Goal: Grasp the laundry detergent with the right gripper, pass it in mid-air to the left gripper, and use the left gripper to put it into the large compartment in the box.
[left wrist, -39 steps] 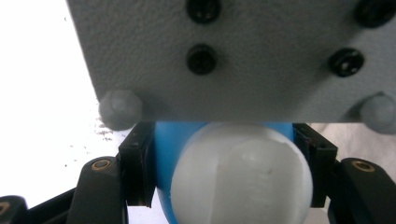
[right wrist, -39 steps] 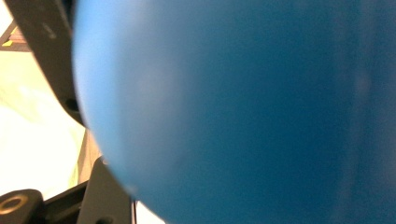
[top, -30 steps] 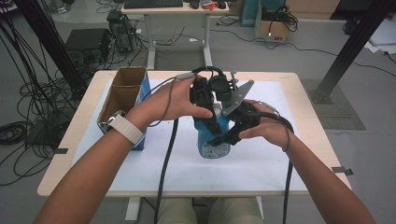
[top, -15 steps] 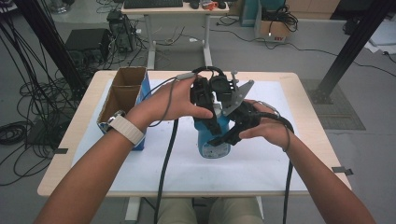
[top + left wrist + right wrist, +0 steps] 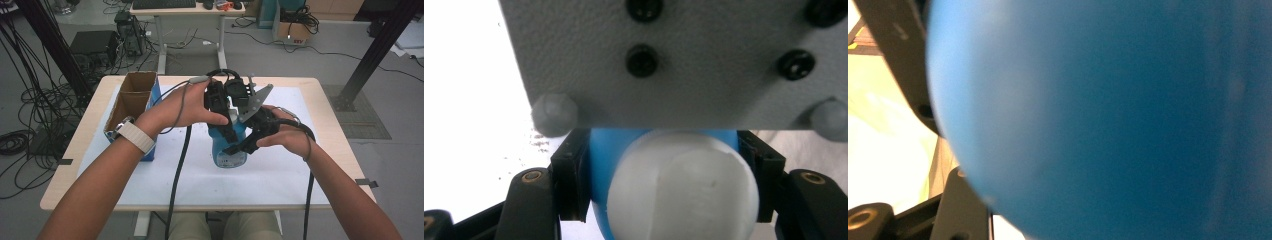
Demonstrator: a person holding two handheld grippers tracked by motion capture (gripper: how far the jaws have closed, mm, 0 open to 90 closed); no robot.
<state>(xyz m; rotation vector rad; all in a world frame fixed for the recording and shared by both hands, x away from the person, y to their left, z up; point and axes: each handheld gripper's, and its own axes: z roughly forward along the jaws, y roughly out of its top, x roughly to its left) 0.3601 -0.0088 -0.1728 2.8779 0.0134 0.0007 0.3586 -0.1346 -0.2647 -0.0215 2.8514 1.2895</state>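
A blue bottle [image 5: 231, 152] with a white cap stands upright on the white sheet near the table's middle. My left gripper [image 5: 228, 127] comes down from above and is shut on the cap. In the left gripper view the white cap [image 5: 684, 187] sits squeezed between both black jaws, with the blue bottle [image 5: 600, 170] under it. My right gripper [image 5: 241, 146] reaches in from the right and is shut on the bottle's body. Its grey plate [image 5: 674, 60] looms over the cap. In the right gripper view the blue bottle [image 5: 1123, 120] is pressed up close, beside one finger [image 5: 965, 205].
An open cardboard box [image 5: 131, 100] with a blue side stands at the table's left. A white sheet [image 5: 285, 175] covers most of the wooden table [image 5: 70, 160]. Black cables [image 5: 176, 180] trail from both grippers over the front edge.
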